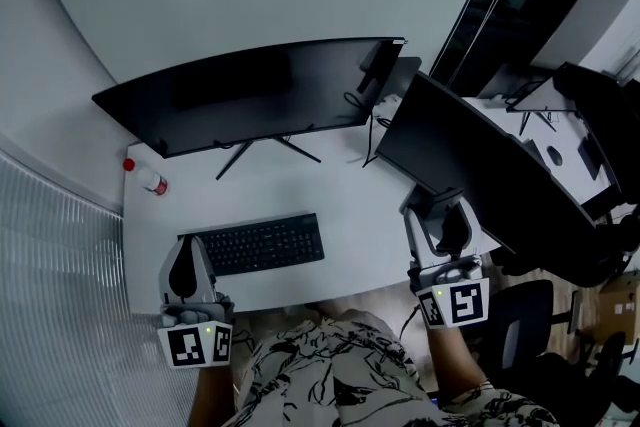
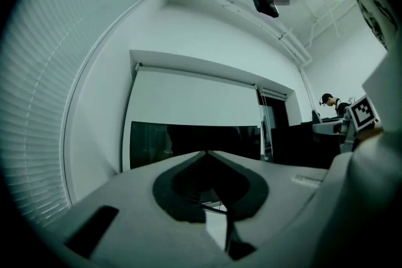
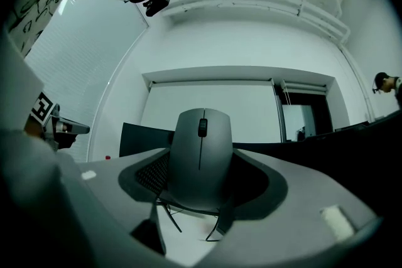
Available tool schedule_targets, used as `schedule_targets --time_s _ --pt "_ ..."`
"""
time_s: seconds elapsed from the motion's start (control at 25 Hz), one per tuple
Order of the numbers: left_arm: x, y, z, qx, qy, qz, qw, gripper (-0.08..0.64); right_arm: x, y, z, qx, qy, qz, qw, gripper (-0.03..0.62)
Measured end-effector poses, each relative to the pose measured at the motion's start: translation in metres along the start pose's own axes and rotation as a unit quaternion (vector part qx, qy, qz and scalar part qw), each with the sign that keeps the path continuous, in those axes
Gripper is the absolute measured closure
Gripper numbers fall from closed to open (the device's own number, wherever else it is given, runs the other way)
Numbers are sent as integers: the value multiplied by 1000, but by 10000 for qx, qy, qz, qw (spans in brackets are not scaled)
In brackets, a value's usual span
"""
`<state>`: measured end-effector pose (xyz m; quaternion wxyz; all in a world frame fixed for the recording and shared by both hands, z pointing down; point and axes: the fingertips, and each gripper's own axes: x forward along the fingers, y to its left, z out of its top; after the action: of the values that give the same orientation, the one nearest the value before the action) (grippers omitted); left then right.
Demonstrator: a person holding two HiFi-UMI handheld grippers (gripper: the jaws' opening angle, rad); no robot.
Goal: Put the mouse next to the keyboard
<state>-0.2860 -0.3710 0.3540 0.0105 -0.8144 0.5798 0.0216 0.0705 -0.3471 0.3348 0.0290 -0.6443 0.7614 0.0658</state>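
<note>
My right gripper [image 1: 438, 211] pinches the gray mouse [image 3: 201, 157] between its two fingers. The mouse is at 3 o'clock from the black keyboard [image 1: 255, 243], well apart from it. My left gripper [image 1: 189, 247] sits at 7 o'clock from the keyboard. Its fingers are pressed together on nothing.

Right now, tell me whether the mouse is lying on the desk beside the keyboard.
No: the mouse is gripped upright between the fingers of the right gripper, not set down.
</note>
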Motion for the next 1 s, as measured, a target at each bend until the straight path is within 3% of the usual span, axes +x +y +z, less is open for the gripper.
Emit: schedule_targets --time_s 0.4,0.6,1.0 --pt "33 10 -16 -51 166 -36 9998 561 27 -4 -20 -49 285 -94 9995 291" --pt "40 7 -17 -359 141 -3 9993 561 39 -9 -29 18 422 36 9991 291" --pt "37 2 -28 -253 288 18 9993 561 44 4 -85 81 1090 372 9933 291"
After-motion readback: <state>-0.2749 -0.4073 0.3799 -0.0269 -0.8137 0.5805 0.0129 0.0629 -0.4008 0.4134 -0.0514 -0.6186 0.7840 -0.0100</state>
